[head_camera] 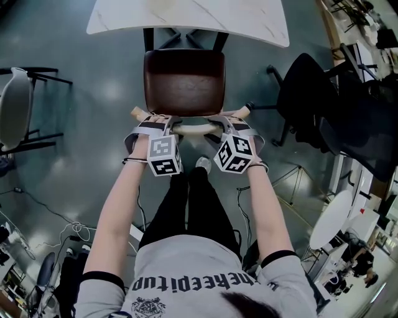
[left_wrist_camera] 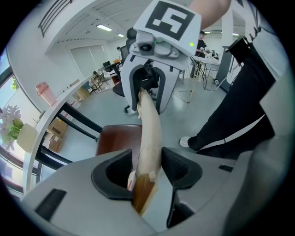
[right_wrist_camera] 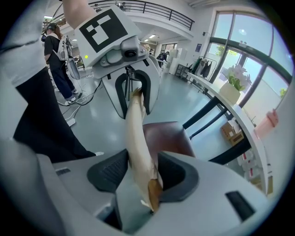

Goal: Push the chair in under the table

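Note:
The chair has a dark brown seat and a pale curved wooden back rail. Its seat front reaches under the edge of the white marble table. My left gripper is shut on the left part of the rail and my right gripper on the right part. In the left gripper view the rail runs between the jaws of the left gripper toward the other gripper. In the right gripper view the rail sits clamped in the right gripper, with the seat beyond.
A black office chair stands close on the right, a grey chair on the left. A round white table is at the lower right. Cables lie on the floor. The person's legs are just behind the chair.

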Available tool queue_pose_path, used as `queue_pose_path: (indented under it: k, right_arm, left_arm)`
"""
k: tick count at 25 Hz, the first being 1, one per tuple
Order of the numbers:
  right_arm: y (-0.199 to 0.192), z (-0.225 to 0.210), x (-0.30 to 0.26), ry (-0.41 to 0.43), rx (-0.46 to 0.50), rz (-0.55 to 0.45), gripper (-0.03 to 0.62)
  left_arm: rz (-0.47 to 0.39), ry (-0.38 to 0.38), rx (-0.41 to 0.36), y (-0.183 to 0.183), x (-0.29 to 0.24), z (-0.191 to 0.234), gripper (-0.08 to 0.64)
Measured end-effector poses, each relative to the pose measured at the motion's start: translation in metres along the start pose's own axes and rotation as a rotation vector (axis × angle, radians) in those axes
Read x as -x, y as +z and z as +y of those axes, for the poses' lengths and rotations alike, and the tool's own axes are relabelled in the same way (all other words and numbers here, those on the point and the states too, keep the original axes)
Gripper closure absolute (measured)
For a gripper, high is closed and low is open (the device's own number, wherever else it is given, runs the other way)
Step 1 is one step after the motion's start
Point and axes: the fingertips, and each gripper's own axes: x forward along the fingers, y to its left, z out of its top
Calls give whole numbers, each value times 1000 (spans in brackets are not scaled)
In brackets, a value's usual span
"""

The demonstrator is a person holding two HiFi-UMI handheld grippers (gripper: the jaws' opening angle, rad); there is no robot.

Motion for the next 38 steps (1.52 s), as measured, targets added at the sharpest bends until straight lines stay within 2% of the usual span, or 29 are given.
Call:
queue_pose_path:
  k: [10, 21, 29, 38]
  right_arm:
    - [-2, 0, 2, -1, 13, -5, 385]
    - [0, -29, -6, -9, 23, -10, 385]
    - [-2, -37, -5, 3, 36, -12, 385]
    - [-4, -51, -7, -8, 40, -11, 385]
  left_arm:
    - [6, 0, 4, 2, 0, 0, 352]
    - [23, 1, 24, -2, -5, 30, 351]
    - [24, -7, 35, 2, -7, 36, 351]
    - [21, 24, 35, 3, -10, 50, 350]
